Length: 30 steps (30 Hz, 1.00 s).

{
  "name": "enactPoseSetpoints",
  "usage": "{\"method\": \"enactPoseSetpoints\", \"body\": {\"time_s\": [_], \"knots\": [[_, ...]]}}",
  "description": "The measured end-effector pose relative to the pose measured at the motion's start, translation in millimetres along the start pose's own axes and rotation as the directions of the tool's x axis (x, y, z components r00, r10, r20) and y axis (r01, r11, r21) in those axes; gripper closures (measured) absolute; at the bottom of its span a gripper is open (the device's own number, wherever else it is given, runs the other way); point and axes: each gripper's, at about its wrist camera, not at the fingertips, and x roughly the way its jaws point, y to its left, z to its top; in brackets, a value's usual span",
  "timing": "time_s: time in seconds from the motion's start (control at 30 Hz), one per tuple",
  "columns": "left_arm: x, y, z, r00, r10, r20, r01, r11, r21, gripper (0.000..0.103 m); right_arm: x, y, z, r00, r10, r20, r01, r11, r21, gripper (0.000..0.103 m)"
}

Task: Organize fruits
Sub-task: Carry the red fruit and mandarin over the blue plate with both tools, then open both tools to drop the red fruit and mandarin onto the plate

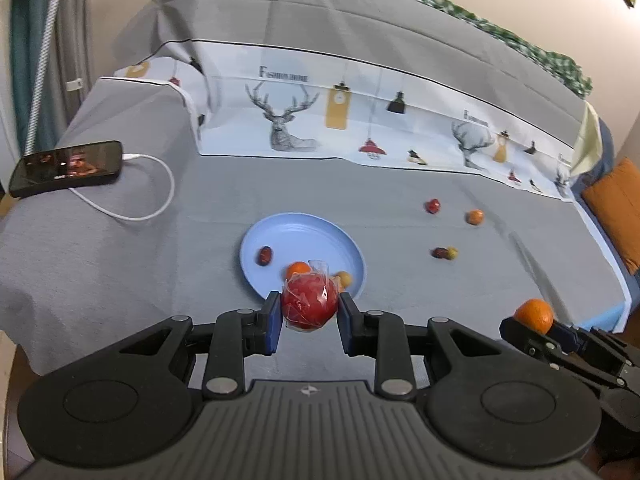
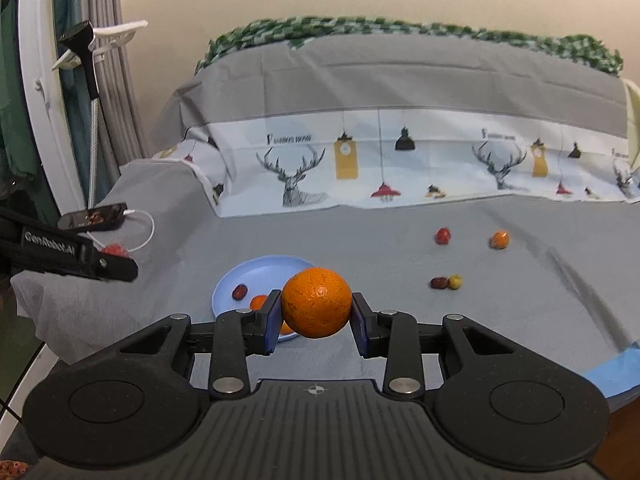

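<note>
Plainly, the left hand-held gripper pinched a film-wrapped red fruit above the blue plate's near rim; the wrap looked slippery and crushable. The right hand-held gripper clamped a firm orange across its middle.

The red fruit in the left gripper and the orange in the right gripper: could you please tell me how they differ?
The red fruit is wrapped in crinkled clear film; the orange is bare, with speckled skin. The red fruit hangs above the blue plate's near rim; the orange is beside the plate. Both are round and clamped between blue pads.
</note>
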Motion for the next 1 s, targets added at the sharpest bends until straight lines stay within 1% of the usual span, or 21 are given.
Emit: {"method": "enactPoseSetpoints", "body": {"time_s": [0.13, 0.3, 0.37, 0.63, 0.7, 0.8, 0.9, 1.0], "knots": [[10.3, 10.5, 8.6, 1.0, 0.031, -0.004, -0.031, 0.999, -0.011, 0.071, 17.8, 5.0, 3.2, 0.999, 0.023, -0.026, -0.023, 1.0, -0.018, 0.066], [34.4, 17.1, 19.4, 0.999, 0.04, -0.022, -0.04, 0.999, -0.011, 0.071, 44.3, 11.8, 6.3, 0.998, 0.045, -0.053, -0.047, 0.998, -0.029, 0.066], [48.0, 18.4, 22.9, 0.999, 0.042, -0.034, -0.042, 0.999, -0.007, 0.071, 58.9, 12.3, 7.3, 0.996, 0.05, -0.076, -0.052, 0.998, -0.025, 0.066], [115.7, 24.6, 37.7, 0.993, 0.049, -0.11, -0.051, 0.999, -0.01, 0.071, 125.8, 13.7, 9.6, 0.983, 0.056, -0.174, -0.058, 0.998, -0.009, 0.066], [134.3, 25.5, 39.8, 0.99, 0.049, -0.135, -0.05, 0.999, -0.005, 0.071, 146.7, 13.8, 8.2, 0.972, 0.073, -0.221, -0.073, 0.997, 0.008, 0.066], [163.9, 26.3, 43.1, 0.985, 0.052, -0.165, -0.052, 0.999, 0.005, 0.071, 177.2, 16.6, 3.6, 0.959, 0.084, -0.269, -0.082, 0.996, 0.019, 0.066], [188.3, 27.6, 46.5, 0.981, 0.056, -0.184, -0.053, 0.998, 0.018, 0.071, 202.6, 19.7, 3.3, 0.958, 0.069, -0.277, -0.072, 0.997, 0.0, 0.066], [212.1, 29.1, 47.6, 0.977, 0.067, -0.202, -0.061, 0.997, 0.035, 0.071, 226.6, 20.5, 4.8, 0.963, 0.042, -0.267, -0.054, 0.998, -0.041, 0.066]]}}
